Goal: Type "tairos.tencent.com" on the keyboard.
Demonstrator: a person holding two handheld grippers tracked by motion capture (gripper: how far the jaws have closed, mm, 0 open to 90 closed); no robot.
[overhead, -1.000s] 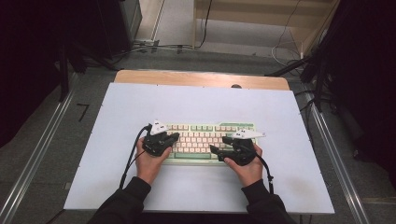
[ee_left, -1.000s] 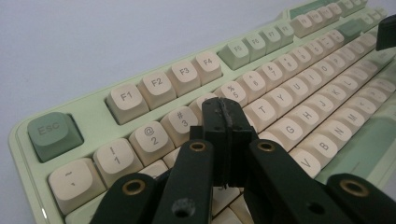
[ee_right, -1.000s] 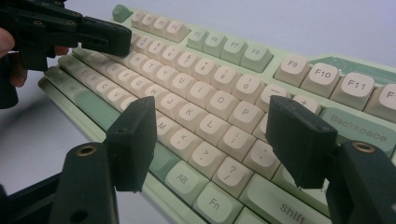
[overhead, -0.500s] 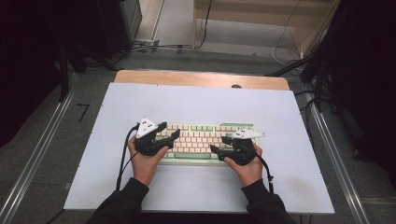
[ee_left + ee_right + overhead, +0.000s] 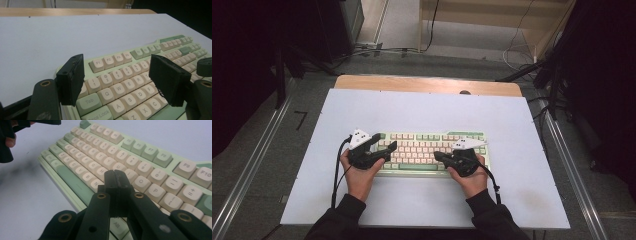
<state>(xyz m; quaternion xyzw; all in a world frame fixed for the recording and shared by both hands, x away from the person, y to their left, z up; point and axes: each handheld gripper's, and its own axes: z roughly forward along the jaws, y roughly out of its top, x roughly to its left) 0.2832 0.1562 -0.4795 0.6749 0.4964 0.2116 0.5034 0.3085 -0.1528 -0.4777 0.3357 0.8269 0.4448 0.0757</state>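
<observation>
Both hands parked low over the keyboard (image 5: 432, 152)

Left gripper (image 5: 384, 145) at 9 o'clock, jaws just spread wide, nothing between; right gripper (image 5: 438, 156) at 3 o'clock, just clenched empty over the keys.

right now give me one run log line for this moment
scene: keyboard on white table | left claw: just opened, nothing between, above left keys | right claw: just shut, empty, over right keys
</observation>
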